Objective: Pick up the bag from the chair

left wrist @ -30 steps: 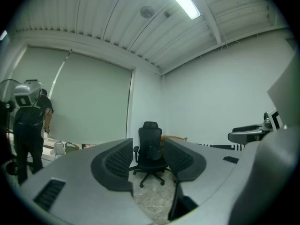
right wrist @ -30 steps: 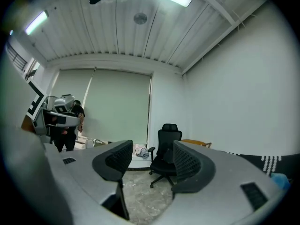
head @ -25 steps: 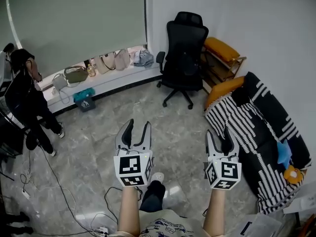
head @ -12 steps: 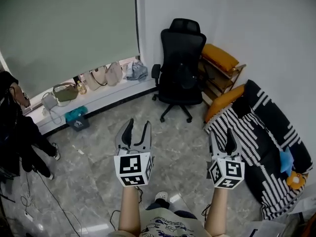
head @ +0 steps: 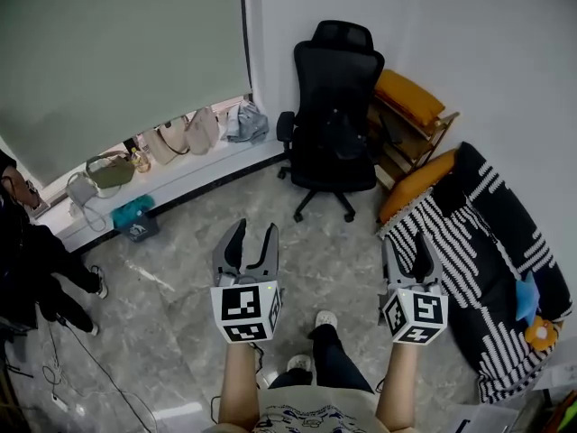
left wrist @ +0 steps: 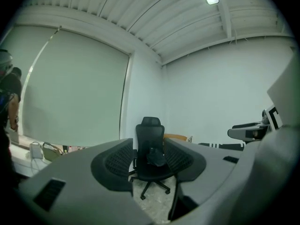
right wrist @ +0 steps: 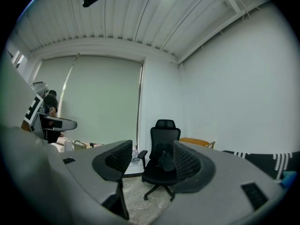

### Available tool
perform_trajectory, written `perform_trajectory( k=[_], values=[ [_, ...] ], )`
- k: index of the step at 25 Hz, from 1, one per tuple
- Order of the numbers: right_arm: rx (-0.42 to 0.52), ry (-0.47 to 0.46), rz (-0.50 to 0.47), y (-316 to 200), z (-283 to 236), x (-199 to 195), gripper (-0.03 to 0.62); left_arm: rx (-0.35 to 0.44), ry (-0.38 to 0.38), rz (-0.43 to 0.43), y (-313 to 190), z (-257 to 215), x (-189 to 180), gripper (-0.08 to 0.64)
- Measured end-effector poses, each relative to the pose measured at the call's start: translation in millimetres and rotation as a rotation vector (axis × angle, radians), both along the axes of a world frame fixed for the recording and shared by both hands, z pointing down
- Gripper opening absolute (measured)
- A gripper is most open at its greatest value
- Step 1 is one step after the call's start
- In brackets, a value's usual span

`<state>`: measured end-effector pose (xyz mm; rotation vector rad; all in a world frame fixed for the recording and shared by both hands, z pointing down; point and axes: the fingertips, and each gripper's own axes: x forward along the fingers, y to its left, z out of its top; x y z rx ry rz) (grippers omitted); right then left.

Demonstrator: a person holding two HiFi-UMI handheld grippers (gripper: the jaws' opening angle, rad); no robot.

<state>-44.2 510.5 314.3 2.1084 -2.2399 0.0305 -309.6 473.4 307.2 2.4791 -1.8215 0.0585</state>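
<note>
- Far left: a person (head: 32,260) in dark clothing stands by the wall. A row of handbags (head: 171,138) sits on the window ledge (head: 203,162). Neither belongs to the task.
- Left claw (head: 253,231): held over the floor (head: 171,296), jaws apart, nothing between them. Its own view looks through the gap straight at the chair.
- Chair (head: 335,97): black office chair in the room corner, well apart from both claws.
- Bag (left wrist: 156,157): small and dark, resting on the seat against the backrest. It is hard to separate from the black upholstery in the head view.
- Right claw (head: 407,242): jaws apart, empty, level with the left one, near the edge of the striped sofa (head: 478,242).
- Progress (judgement): approach phase only. Nothing is gripped and the bag is untouched.
- Left to do: close the distance to the chair, bring a claw round the bag (no handle or strap discernible from here), clamp, and lift it clear of the seat.
</note>
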Motion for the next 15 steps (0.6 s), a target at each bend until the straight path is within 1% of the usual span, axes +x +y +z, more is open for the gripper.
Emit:
perform_trajectory(
  k=[3,7,11,15],
  values=[
    [-0.008,0.006,-0.014,-36,7,4,0.275,-0.013,0.002,-0.017,-33,8,1,0.202],
    [-0.004,-0.001,-0.023,-97,8,21,0.275,-0.023,-0.006,-0.038,-87,13,14,0.202],
    [-0.003,-0.008,-0.045,-180,3,48,0.275,-0.032,-0.015,-0.066,-162,10,38,0.202],
    [0.004,-0.001,-0.074,-268,-7,69,0.275,-0.022,-0.019,-0.092,-243,-2,62,0.202]
  ],
)
